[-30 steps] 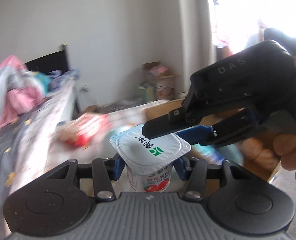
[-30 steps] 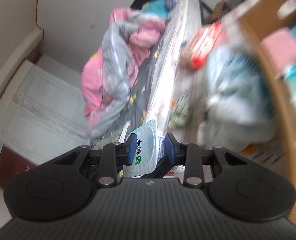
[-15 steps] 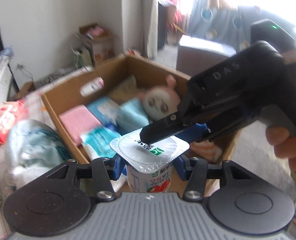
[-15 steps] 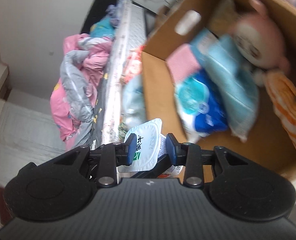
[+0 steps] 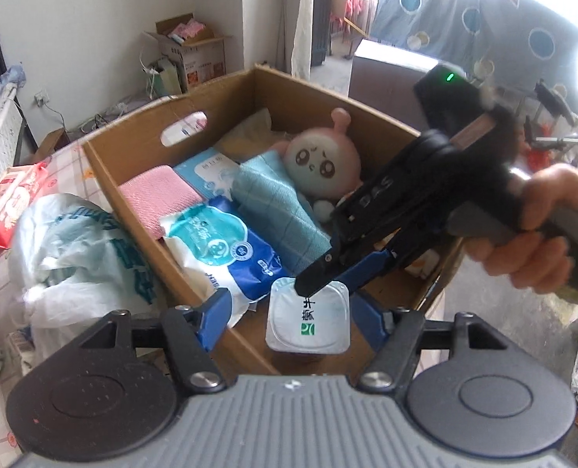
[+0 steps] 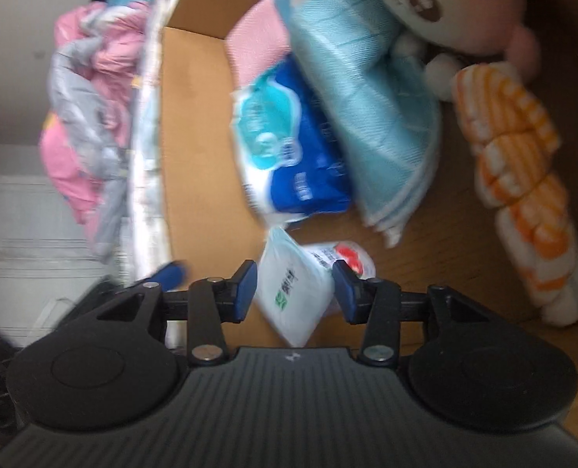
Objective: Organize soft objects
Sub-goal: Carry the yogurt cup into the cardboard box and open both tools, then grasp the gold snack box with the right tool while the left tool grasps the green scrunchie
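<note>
Black tongs (image 5: 289,318), blue pads (image 5: 214,321), silver screws, ribbed grey housing

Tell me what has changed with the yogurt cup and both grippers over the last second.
Both grippers carried the yogurt cup from beside the bed to over the cardboard box. The left gripper and right gripper had clamped it; now their jaws are opening, pads clear of it. The box's contents look unchanged.

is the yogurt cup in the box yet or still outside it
In the box. The yogurt cup sits inside the cardboard box, at its near corner beside the blue-and-white tissue pack. Both grippers' jaws are opening around it.
</note>
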Demonstrator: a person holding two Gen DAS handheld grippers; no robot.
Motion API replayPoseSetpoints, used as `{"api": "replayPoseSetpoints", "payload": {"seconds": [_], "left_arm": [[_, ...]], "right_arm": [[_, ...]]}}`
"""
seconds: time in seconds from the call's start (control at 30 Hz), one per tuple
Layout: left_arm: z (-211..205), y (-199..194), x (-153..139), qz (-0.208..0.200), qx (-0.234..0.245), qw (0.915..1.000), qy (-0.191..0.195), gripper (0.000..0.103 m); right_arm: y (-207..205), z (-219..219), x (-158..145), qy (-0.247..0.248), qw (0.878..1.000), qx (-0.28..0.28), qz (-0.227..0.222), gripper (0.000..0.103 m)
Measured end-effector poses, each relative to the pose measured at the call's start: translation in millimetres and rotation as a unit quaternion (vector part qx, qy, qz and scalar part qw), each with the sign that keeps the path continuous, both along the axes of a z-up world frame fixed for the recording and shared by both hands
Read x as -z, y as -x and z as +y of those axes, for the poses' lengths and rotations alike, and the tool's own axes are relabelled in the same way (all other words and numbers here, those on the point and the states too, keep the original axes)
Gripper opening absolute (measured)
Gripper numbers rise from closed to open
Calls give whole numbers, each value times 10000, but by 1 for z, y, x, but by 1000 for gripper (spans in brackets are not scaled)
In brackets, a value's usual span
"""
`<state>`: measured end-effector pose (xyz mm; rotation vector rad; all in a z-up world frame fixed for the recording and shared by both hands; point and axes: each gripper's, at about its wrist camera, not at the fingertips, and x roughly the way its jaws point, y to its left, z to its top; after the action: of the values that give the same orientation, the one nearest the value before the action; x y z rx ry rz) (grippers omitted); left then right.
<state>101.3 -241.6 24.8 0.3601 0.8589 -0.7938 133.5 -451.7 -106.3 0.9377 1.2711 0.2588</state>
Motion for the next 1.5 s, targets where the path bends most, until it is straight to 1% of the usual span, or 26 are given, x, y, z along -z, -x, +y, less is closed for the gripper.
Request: {"api": "replayPoseSetpoints", "payload": {"seconds": [0.1,0.27,0.47,0.5,0.63,0.77,0.87,0.93,0.97,1.07,1.1,1.17,1.23,1.3,1.4,1.43,1.5], "left_arm": [[19,9,-12,-60,-186,9996,186,72],[55,13,-19,-88,-592,9971,475,72],[99,7,-17,47,-1251,9898,684,73],[106,5,-15,85,-1352,9883,705,73],[130,2,-8,214,-1677,9827,757,73],[146,-2,2,287,-1856,9794,747,73],[153,-2,8,160,-1990,9780,603,73],[160,-1,10,49,-2059,9770,546,74],[164,-2,11,8,-2094,9764,532,75],[178,-5,13,-109,-2263,9727,501,77],[184,-7,14,-133,-2328,9712,499,77],[195,-10,15,-179,-2460,9676,537,77],[205,-14,16,-221,-2584,9641,575,77],[215,-19,17,-294,-2729,9598,589,77],[229,-30,19,-516,-3002,9511,505,76],[233,-34,20,-651,-3102,9475,428,76],[240,-43,22,-1001,-3267,9397,135,76]], "right_arm": [[-2,4,2,55,10000,-31,45,46],[-8,16,4,192,9997,-96,101,46],[-25,24,9,88,9997,-213,10,46],[-27,23,10,57,9997,-228,26,44],[-25,23,9,-15,9993,-377,13,43],[-15,19,8,-75,9990,-426,133,42],[-9,18,8,-100,9988,-419,223,43],[-7,19,2,66,9987,-459,204,43],[-7,19,-4,193,9986,-479,147,45],[-7,18,-28,569,9970,-519,-31,59],[-8,17,-38,762,9958,-503,-102,64],[-11,18,-63,1196,9910,-484,-363,67],[-16,24,-92,1517,9845,-451,-756,68],[-25,36,-119,1604,9784,-501,-1204,69],[-45,72,-147,1497,9689,-806,-1795,69],[-54,87,-153,1439,9655,-977,-1938,69],[-73,125,-157,1391,9563,-1400,-2157,69]]}}
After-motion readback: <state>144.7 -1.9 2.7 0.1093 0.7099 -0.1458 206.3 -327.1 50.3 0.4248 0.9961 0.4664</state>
